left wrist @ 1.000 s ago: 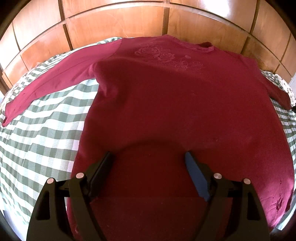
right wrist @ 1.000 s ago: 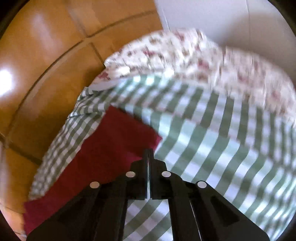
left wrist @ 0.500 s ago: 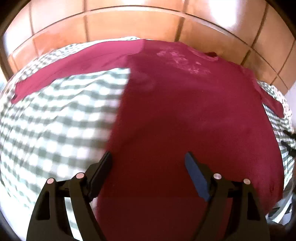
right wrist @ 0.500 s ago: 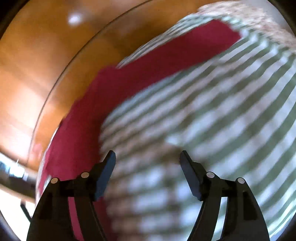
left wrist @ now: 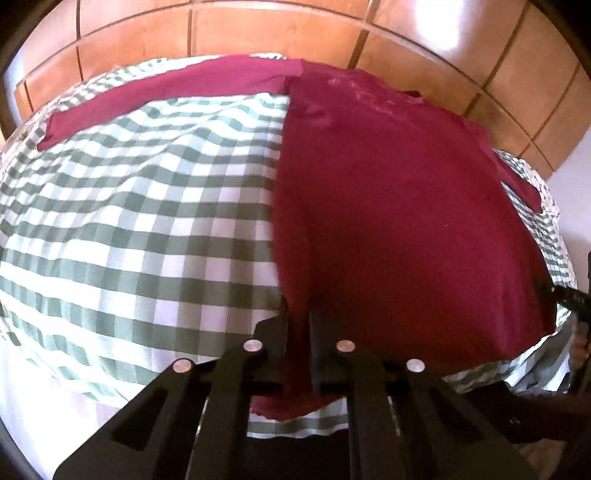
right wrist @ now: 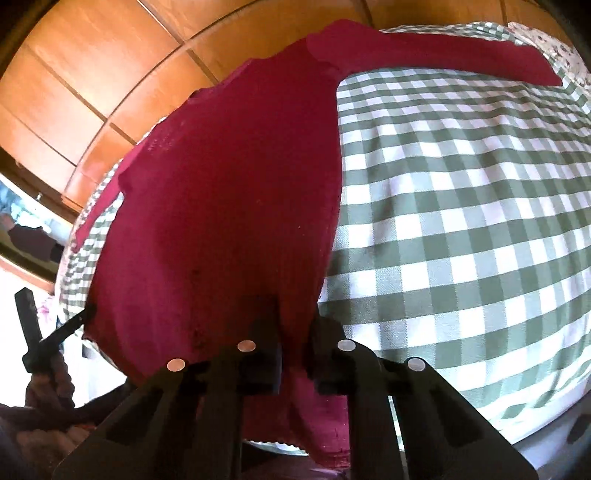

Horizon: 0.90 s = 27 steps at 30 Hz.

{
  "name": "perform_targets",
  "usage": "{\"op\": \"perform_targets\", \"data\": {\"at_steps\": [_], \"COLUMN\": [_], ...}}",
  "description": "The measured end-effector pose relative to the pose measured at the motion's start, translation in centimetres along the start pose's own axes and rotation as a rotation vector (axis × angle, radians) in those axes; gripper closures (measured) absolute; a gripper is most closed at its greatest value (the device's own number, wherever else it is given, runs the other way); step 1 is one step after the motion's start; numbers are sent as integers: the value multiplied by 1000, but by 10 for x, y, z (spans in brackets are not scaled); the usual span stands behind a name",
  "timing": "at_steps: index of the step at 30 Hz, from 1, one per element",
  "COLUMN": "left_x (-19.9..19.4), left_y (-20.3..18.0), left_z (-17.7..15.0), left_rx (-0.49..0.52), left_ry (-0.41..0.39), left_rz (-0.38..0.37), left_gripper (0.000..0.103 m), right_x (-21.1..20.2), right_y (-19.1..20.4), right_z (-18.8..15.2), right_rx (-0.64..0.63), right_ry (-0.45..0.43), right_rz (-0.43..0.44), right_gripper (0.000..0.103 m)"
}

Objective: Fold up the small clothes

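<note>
A dark red long-sleeved shirt (left wrist: pixel 399 206) lies spread flat on a green and white checked cloth (left wrist: pixel 140 221); it also shows in the right wrist view (right wrist: pixel 229 192). My left gripper (left wrist: pixel 299 325) is shut on the shirt's bottom hem at its left corner. My right gripper (right wrist: pixel 293 328) is shut on the bottom hem at the right corner. One sleeve (left wrist: pixel 155 96) stretches to the far left, the other sleeve (right wrist: pixel 436 55) to the far right. Each gripper shows at the edge of the other's view, the right gripper (left wrist: pixel 561 299) and the left gripper (right wrist: pixel 55 332).
Wooden panelled cupboard doors (left wrist: pixel 280 33) stand behind the checked cloth. A floral fabric (right wrist: pixel 554 44) lies at the far right corner. The cloth's near edge (left wrist: pixel 295 428) drops off just below the hem.
Both grippers moved from open above the cloth to the shirt's bottom hem and closed on it. The right gripper swung from the far sleeve area to the hem's right corner.
</note>
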State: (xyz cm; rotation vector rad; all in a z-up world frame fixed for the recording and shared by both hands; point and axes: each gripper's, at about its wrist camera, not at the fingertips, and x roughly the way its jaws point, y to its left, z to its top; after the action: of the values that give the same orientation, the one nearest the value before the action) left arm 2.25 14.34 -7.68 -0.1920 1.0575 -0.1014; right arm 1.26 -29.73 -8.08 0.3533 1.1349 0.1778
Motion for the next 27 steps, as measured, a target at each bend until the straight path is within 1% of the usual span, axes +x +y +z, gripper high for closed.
{"op": "perform_targets", "data": {"at_steps": [2, 4, 6, 8, 9, 10, 11, 12, 13, 14, 15, 16, 17, 18, 19, 21, 22, 24, 26, 27], "left_x": [-9, -15, -11, -7, -8, -13, -20, -26, -31, -34, -36, -37, -36, -34, -30, -19, -9, 10, 26, 34], "left_y": [3, 8, 10, 14, 14, 13, 12, 12, 12, 11, 8, 4, -4, -11, -21, -43, -58, -77, -93, -98], "left_z": [-2, -11, -18, -18, -15, -12, -9, -5, 3, 10, 19, 27, 37, 45, 55, 68, 76, 86, 90, 90], "left_rx": [7, 16, 19, 1, -4, -1, 6, 9, 2, -8, -14, -10, 3, 16, 30, 68, 98, 142, 167, 179], "left_ry": [-9, 3, 32, 49, 46, 29, -3, -33, -57, -75, -99, -118, -137, -149, -160, -164, -159, -135, -102, -87], "left_rz": [-13, -10, 2, -2, 2, 25, 57, 72, 71, 66, 62, 57, 47, 43, 41, 17, 19, 28, 26, 26], "left_gripper": [97, 97, 97, 90, 85, 69, 59, 58, 58, 57, 56, 55, 52, 50, 45, 42, 40, 39, 39, 39], "right_x": [-11, -29, -33, -18, -12, -10, -11, -13, -15, -17, -20, -25, -29, -33, -36, -42, -44, -48, -51, -54], "right_y": [5, 6, -1, -8, -11, -12, -14, -16, -21, -26, -34, -44, -52, -57, -64, -85, -102, -128, -166, -186], "right_z": [-2, -6, -10, -18, -22, -24, -23, -22, -22, -21, -17, -14, -8, -3, 6, 24, 36, 56, 80, 92], "right_rx": [-22, -37, -50, -44, -42, -30, -16, -2, 9, 19, 42, 66, 98, 122, 158, 223, 280, 367, 484, 550], "right_ry": [-28, -60, -45, 9, 20, 7, 2, -1, 0, 1, -9, -25, -52, -76, -117, -166, -200, -254, -312, -342], "right_rz": [-22, -12, -22, -51, -57, -47, -35, -15, 11, 20, 28, 29, 26, 23, 7, -24, -45, -79, -111, -111], "right_gripper": [95, 95, 95, 95, 95, 95, 95, 90, 82, 80, 75, 65, 60, 52, 51, 51, 51, 51, 51, 51]}}
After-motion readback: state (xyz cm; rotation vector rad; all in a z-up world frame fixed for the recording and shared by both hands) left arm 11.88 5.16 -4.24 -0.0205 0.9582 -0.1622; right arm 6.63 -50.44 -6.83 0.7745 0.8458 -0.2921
